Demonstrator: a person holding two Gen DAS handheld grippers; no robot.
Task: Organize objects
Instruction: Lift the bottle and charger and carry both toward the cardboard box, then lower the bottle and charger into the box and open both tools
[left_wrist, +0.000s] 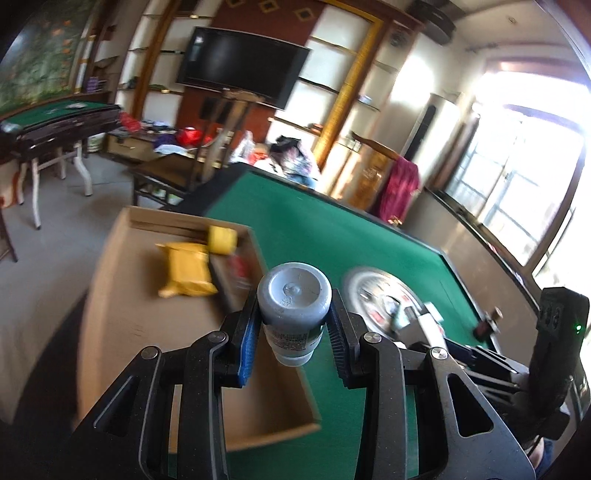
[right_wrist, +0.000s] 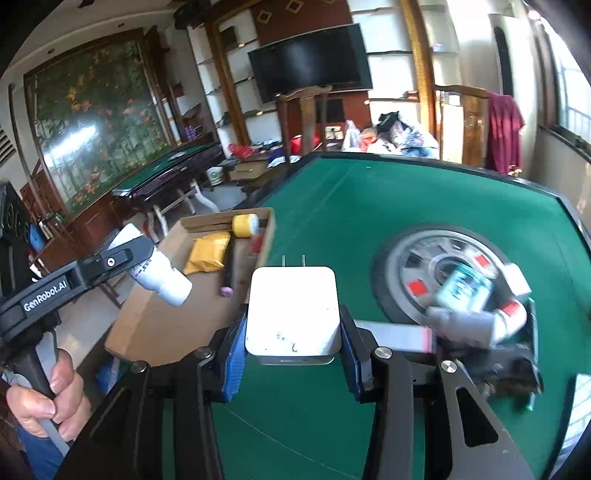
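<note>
My left gripper (left_wrist: 293, 332) is shut on a white bottle (left_wrist: 293, 306) with a grey base, held above the right edge of the cardboard box (left_wrist: 147, 325); the bottle also shows in the right wrist view (right_wrist: 159, 273). My right gripper (right_wrist: 293, 339) is shut on a white plug adapter (right_wrist: 293, 310), prongs pointing away, above the green table (right_wrist: 369, 206) beside the box (right_wrist: 155, 332). The box holds a yellow packet (right_wrist: 208, 253), a yellow roll (right_wrist: 244, 225) and a dark stick with a pink end (right_wrist: 227, 277).
A round silver dial (right_wrist: 406, 266) sits in the middle of the table with several jars and tubes (right_wrist: 465, 291) heaped on its right side. A second green table (left_wrist: 55, 114), chairs and cluttered shelves stand farther back in the room.
</note>
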